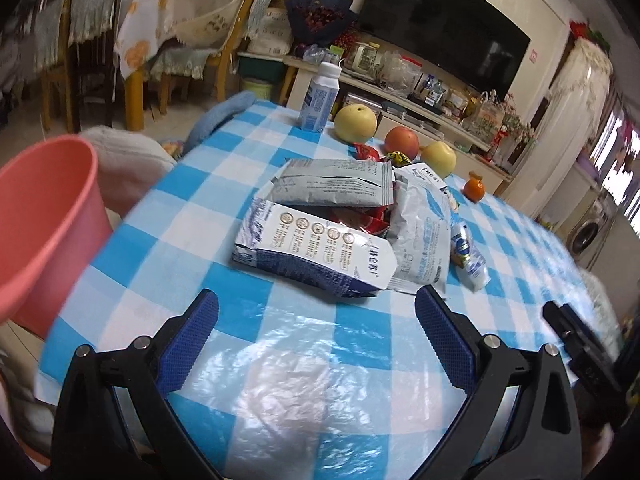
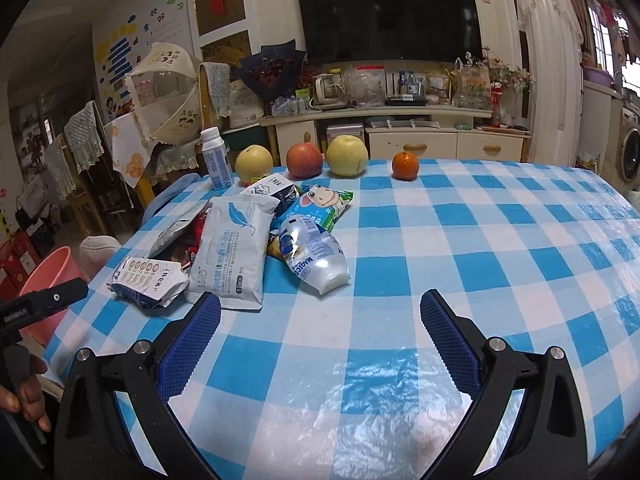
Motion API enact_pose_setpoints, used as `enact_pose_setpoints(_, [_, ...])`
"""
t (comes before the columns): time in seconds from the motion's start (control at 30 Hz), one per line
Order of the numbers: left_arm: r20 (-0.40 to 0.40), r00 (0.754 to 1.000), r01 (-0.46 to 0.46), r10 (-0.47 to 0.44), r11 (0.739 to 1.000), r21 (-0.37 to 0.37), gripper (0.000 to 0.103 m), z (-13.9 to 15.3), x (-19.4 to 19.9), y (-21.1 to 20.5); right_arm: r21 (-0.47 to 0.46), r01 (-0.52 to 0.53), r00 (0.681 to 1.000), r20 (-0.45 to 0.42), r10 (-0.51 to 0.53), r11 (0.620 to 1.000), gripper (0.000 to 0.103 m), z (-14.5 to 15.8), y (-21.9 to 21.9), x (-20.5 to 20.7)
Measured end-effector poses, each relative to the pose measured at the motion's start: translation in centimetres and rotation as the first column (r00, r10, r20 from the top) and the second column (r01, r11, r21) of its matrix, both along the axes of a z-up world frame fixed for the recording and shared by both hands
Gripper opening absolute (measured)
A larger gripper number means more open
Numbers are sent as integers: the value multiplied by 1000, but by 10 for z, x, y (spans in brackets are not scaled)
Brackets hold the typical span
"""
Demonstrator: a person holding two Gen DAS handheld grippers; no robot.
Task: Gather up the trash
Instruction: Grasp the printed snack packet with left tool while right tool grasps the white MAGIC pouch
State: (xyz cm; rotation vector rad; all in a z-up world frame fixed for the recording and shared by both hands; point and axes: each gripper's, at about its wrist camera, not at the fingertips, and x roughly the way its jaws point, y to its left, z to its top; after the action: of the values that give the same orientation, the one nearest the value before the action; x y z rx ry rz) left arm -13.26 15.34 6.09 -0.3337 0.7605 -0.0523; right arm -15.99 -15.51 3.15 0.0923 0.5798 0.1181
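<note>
Trash pile sits on blue-and-white checked tablecloth, toward its left side, just ahead of both grippers. Left gripper released, jaws spread wide, nothing between them, hovering above cloth just short of crushed carton. Right gripper likewise released and empty, near the wipes pack and squashed bottle. Readable writing: "MAGIC" on bottle label; feather logo and Chinese characters on wipes pack, too small to read; cartoon cow on green-edged pouch. Carton shows a row of round medal prints; its script is unclear. Grey pouch lies on top of red wrappers. Behind pile, in a row: upright white bottle, pear, red apple, yellow apple, and an orange standing apart. Pink bin sits off the table's left edge. Black TV on far wall above a cluttered cabinet.
</note>
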Motion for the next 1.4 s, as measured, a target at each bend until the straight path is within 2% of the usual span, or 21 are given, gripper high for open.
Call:
enact_pose_setpoints(0.07, [-32, 999, -6, 4, 997, -81, 98, -6, 9, 2, -39, -20, 1000, 5, 21, 999, 99, 0, 5, 9])
enact_pose_setpoints(0.17, [-65, 998, -26, 16, 986, -165, 97, -13, 20, 3, -98, -57, 998, 14, 58, 994, 98, -2, 16, 23])
enact_pose_setpoints(0.23, [-84, 996, -47, 29, 975, -215, 93, -18, 28, 2, -110, -82, 997, 2, 82, 991, 98, -6, 21, 33])
enact_pose_setpoints(0.33, [-109, 993, -63, 37, 967, -248, 91, -24, 41, -2, -86, -97, 995, -30, 95, 991, 97, -11, 22, 50])
enact_pose_setpoints(0.37, [-115, 993, -64, 37, 968, -243, 91, -25, 45, -5, -72, -99, 995, -36, 97, 992, 97, -12, 21, 55])
enact_pose_setpoints(0.47, [-144, 989, -77, 46, 973, -217, 90, -30, 60, -11, -34, -108, 992, -74, 105, 994, 84, -18, 20, 72])
enact_pose_setpoints(0.6, [-168, 983, -110, 77, 975, -196, 90, -33, 80, -12, 10, -117, 988, -105, 117, 993, 84, -23, 18, 91])
enact_pose_setpoints(0.73, [-191, 977, -124, 90, 977, -174, 90, -36, 97, -11, 8, -115, 981, -157, 115, 993, 84, -32, 20, 107])
enact_pose_setpoints(0.9, [-241, 968, -86, 74, 995, -41, 90, -43, 120, -17, 21, -105, 972, -207, 107, 994, 84, -40, 16, 125])
enact_pose_setpoints(1.07, [-257, 964, -53, 70, 996, 73, 81, -47, 128, -19, 22, -109, 970, -218, 111, 994, 84, -43, 14, 133])
enact_pose_setpoints(1.2, [-248, 967, -48, 65, 996, 73, 70, -46, 125, -15, 43, -117, 969, -215, 123, 992, 84, -42, 11, 137])
enact_pose_setpoints(1.3, [-238, 970, -32, 49, 996, 78, 65, -44, 123, -14, 30, -115, 966, -231, 119, 993, 84, -45, 9, 141])
enact_pose_setpoints(1.33, [-232, 972, -25, 43, 997, 78, 64, -44, 122, -13, 30, -117, 964, -236, 120, 993, 82, -46, 8, 141])
enact_pose_setpoints(1.4, [-227, 973, -14, 30, 997, 72, 64, -44, 122, -9, 40, -120, 962, -244, 126, 992, 71, -46, 7, 142])
